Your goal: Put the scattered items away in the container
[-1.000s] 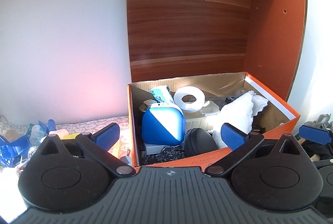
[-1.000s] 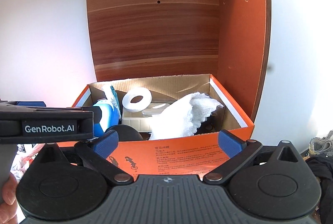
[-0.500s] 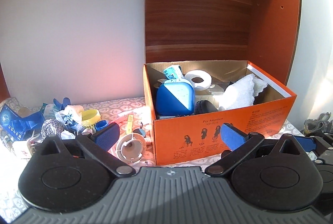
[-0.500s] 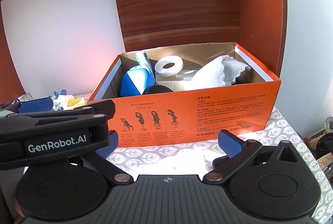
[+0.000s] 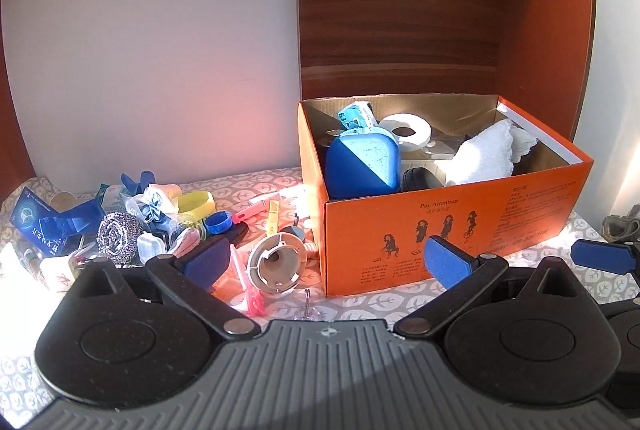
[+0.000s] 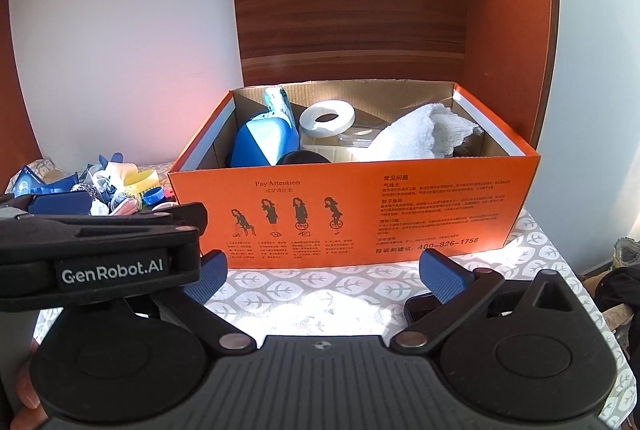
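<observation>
An orange cardboard box (image 5: pixel 452 230) (image 6: pixel 360 214) stands on the leaf-patterned cloth. It holds a blue-and-white case (image 5: pixel 362 162), a white tape roll (image 5: pixel 406 128), a white towel (image 5: pixel 486 156) and a black item. Scattered items lie left of it: a steel scourer (image 5: pixel 118 230), a yellow band (image 5: pixel 196 200), a blue cap (image 5: pixel 218 222), a white round plastic part (image 5: pixel 276 262), pink and yellow clips. My left gripper (image 5: pixel 326 260) is open and empty, held back from the box's front left corner. My right gripper (image 6: pixel 324 272) is open and empty before the box front.
A wooden panel (image 5: pixel 400 18) and orange cabinet side (image 5: pixel 548 30) stand behind the box. A blue card packet (image 5: pixel 36 226) lies far left. The left gripper's body (image 6: pixel 96 254) crosses the right wrist view at left. Dark clutter sits at the table's right edge (image 6: pixel 624 250).
Both grippers have pulled back and down from over the box. The box front and the scattered pile at left have come into view. Both stay open and empty.
</observation>
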